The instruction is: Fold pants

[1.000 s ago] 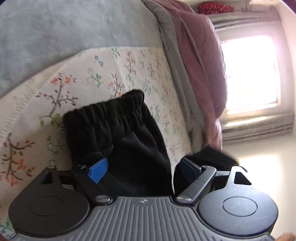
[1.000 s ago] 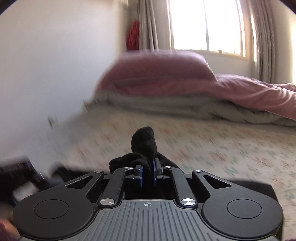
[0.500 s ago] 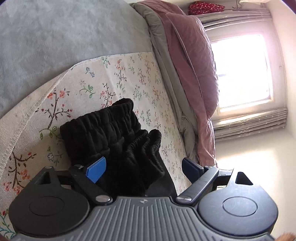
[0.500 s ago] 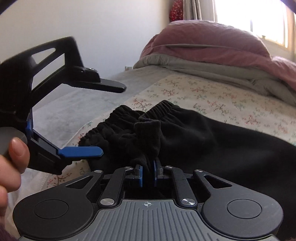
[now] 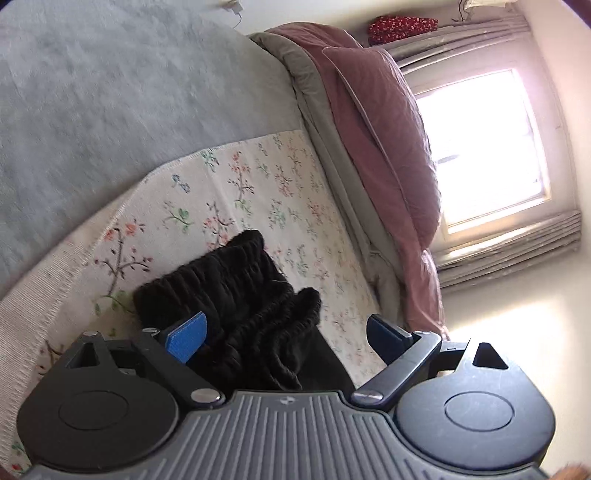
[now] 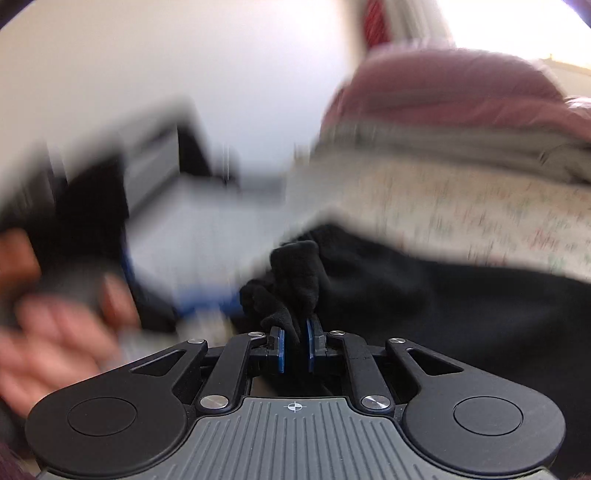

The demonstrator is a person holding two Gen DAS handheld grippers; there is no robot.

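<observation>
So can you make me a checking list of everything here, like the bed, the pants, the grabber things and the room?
Surface: bed with a floral sheet over a grey blanket.
Job's things: black pants lie on the floral sheet, elastic waistband bunched, a second gathered edge laid against it.
Clutter: pink duvet and grey bedding heaped along the far side.
Grippers: left gripper open, pants between its pads but not pinched; right gripper nearly shut, pinching a fold of the pants. The right wrist view is blurred.
Cables: one thin wire on the wall, too small to tell more.
Surroundings: bright window, curtains, a red patterned thing above them.
</observation>
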